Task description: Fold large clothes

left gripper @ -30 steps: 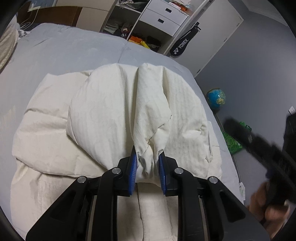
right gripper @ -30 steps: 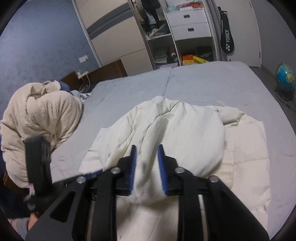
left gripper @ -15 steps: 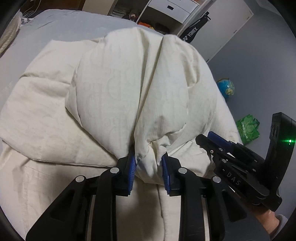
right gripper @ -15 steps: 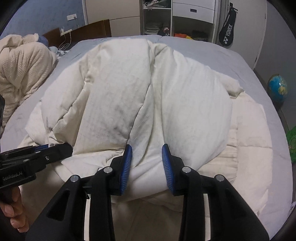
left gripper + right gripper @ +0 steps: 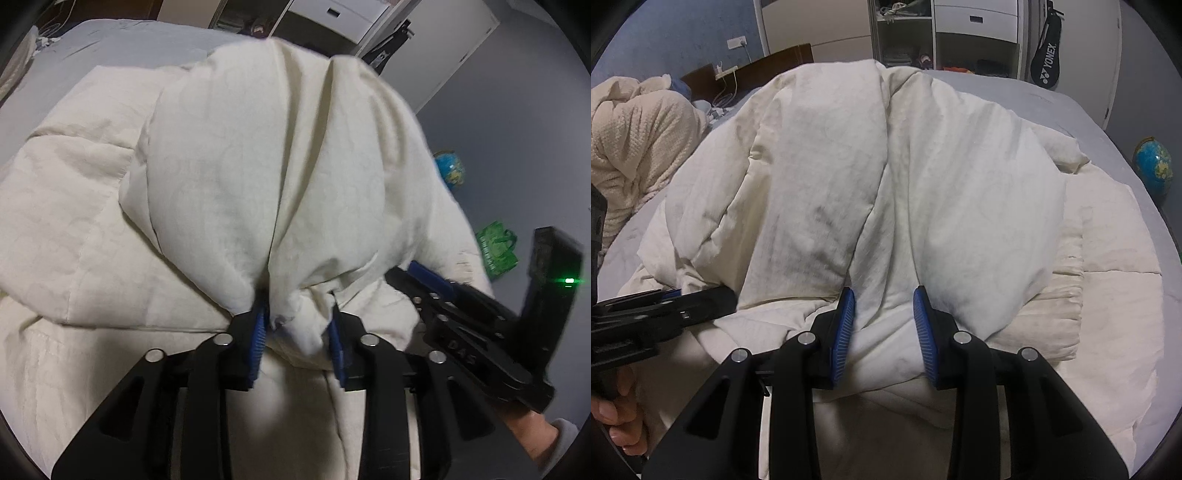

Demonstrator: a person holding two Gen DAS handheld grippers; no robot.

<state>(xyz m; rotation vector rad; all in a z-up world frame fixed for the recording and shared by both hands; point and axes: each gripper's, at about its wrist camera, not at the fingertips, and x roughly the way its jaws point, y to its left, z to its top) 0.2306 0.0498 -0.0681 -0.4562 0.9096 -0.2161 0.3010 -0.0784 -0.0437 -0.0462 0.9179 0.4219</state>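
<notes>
A large cream padded quilt (image 5: 229, 177) lies on a grey bed and fills both views (image 5: 960, 192). Its far part is pulled up and over toward me in a puffy fold. My left gripper (image 5: 297, 332) is shut on a bunched edge of that fold. My right gripper (image 5: 882, 321) is shut on the fold's edge too, with cloth pinched between its blue pads. The right gripper also shows at the right of the left wrist view (image 5: 461, 325), and the left gripper at the left of the right wrist view (image 5: 665, 306). The two grippers sit close together.
The grey bed sheet (image 5: 1027, 96) runs behind the quilt. A beige knitted blanket heap (image 5: 639, 147) sits at the bed's left. White wardrobe drawers (image 5: 975, 22), a racket bag (image 5: 1047, 62), a globe (image 5: 1152, 162) and a green bag (image 5: 496, 247) stand beyond the bed.
Both grippers have drawn the quilt's fold toward me, so it looms larger and higher. The grippers have come closer together, and each now shows in the other's view.
</notes>
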